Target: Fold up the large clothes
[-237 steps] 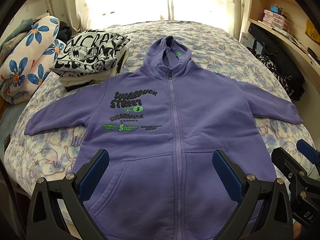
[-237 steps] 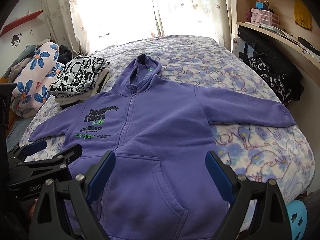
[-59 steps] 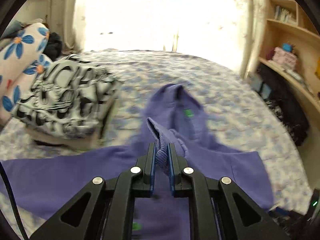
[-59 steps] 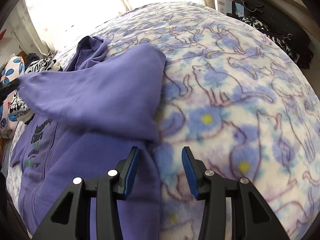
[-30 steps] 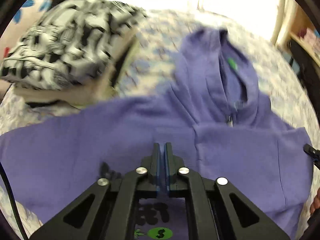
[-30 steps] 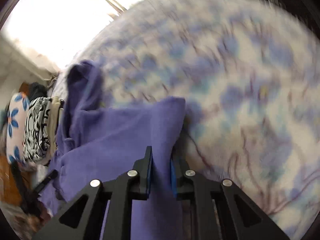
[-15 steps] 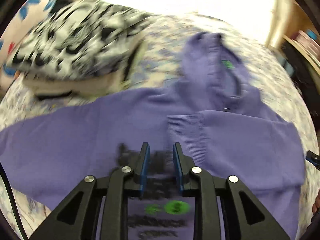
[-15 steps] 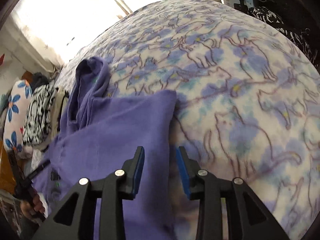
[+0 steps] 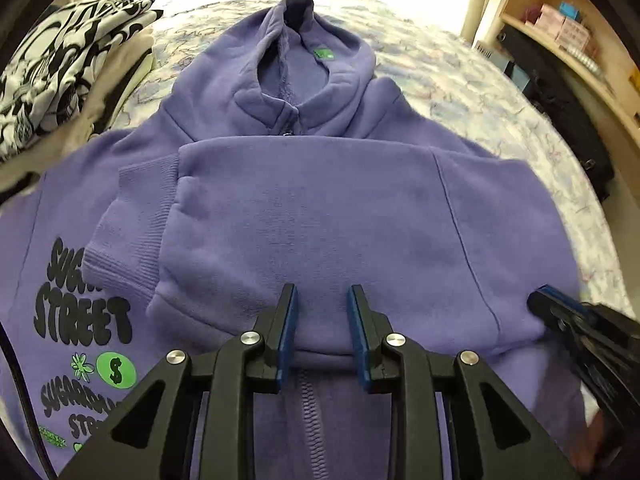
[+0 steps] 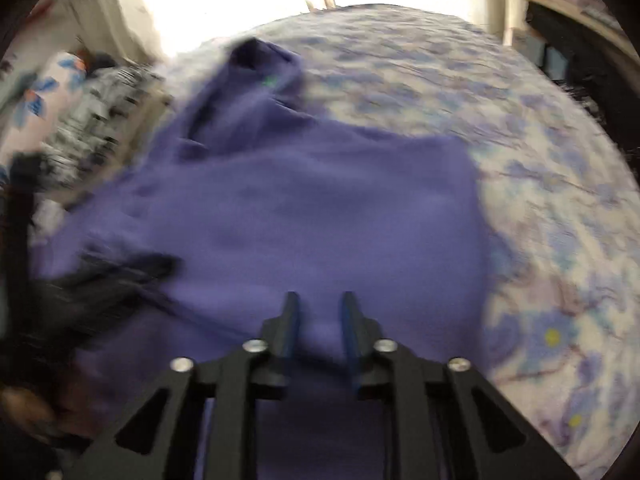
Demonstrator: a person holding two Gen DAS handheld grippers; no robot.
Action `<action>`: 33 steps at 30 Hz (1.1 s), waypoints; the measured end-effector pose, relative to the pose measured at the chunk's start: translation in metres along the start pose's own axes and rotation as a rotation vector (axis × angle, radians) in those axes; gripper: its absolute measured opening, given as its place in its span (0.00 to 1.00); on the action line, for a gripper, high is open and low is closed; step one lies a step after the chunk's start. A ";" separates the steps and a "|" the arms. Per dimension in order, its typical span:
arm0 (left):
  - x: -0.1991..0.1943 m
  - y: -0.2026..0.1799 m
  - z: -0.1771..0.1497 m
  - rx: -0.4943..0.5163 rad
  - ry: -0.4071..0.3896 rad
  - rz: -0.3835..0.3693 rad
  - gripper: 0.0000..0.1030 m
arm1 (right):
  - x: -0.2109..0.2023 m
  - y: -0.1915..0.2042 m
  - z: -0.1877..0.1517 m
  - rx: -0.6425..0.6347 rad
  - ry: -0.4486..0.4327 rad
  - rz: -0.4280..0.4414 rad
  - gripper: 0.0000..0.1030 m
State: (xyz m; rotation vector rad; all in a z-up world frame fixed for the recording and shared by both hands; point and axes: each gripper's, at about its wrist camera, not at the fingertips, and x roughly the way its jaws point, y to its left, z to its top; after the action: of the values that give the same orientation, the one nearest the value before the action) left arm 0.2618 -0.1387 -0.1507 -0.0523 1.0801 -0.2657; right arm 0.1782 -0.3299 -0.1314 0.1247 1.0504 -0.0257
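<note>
A purple zip hoodie [image 9: 312, 220] lies front up on the bed, hood [image 9: 296, 64] toward the window. Its right sleeve [image 9: 280, 208] is folded across the chest, with the ribbed cuff [image 9: 128, 224] lying near the black "STREET" print. My left gripper [image 9: 322, 300] is open and empty, hovering just over the near edge of the folded sleeve. My right gripper [image 10: 316, 308] is open and empty over the hoodie [image 10: 300, 220] in a blurred right wrist view. Its tip also shows in the left wrist view [image 9: 560, 312] at the hoodie's right edge.
A stack of folded clothes with a black-and-white print on top [image 9: 68, 72] sits at the back left. The cat-print blanket [image 10: 552, 240] covers the bed to the right. Wooden shelves with boxes and dark items [image 9: 568, 64] line the right wall. A floral bundle [image 10: 44, 92] lies far left.
Both grippers let go of the sleeve and opened. The sleeve now lies flat across the chest. Both grippers have drawn back toward the near side of the hoodie.
</note>
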 end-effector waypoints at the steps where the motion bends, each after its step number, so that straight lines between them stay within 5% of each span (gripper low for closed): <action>1: -0.002 0.002 -0.001 0.006 0.003 -0.004 0.23 | 0.000 -0.019 -0.006 0.062 -0.004 0.041 0.00; 4: -0.011 0.004 -0.006 0.048 -0.003 0.013 0.23 | -0.016 -0.063 -0.020 0.240 0.004 0.186 0.00; 7: -0.024 0.002 -0.010 0.063 -0.010 0.042 0.26 | -0.043 -0.061 -0.029 0.230 -0.001 0.135 0.04; 10: -0.045 0.003 -0.030 0.044 -0.011 0.010 0.47 | -0.058 -0.053 -0.042 0.177 0.002 0.070 0.11; 13: -0.073 0.002 -0.056 0.049 -0.034 -0.022 0.48 | -0.059 -0.057 -0.061 0.167 0.039 0.031 0.21; 19: -0.089 -0.003 -0.097 0.074 0.025 -0.077 0.54 | -0.058 -0.068 -0.086 0.244 0.095 0.139 0.27; 22: -0.082 -0.011 -0.118 0.121 0.058 -0.059 0.54 | -0.052 -0.064 -0.089 0.236 0.124 0.206 0.42; 25: -0.083 -0.012 -0.128 0.127 0.040 -0.035 0.54 | -0.052 -0.061 -0.091 0.235 0.122 0.199 0.41; 27: -0.088 -0.012 -0.130 0.118 0.036 -0.038 0.54 | -0.059 -0.062 -0.096 0.233 0.132 0.175 0.07; 33: -0.098 -0.015 -0.148 0.155 0.041 -0.062 0.65 | -0.083 -0.053 -0.117 0.193 0.108 0.068 0.06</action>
State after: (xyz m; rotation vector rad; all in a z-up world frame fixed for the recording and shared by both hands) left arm 0.0861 -0.1165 -0.1332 0.0586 1.0967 -0.4066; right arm 0.0311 -0.3723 -0.1215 0.3398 1.1495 -0.0588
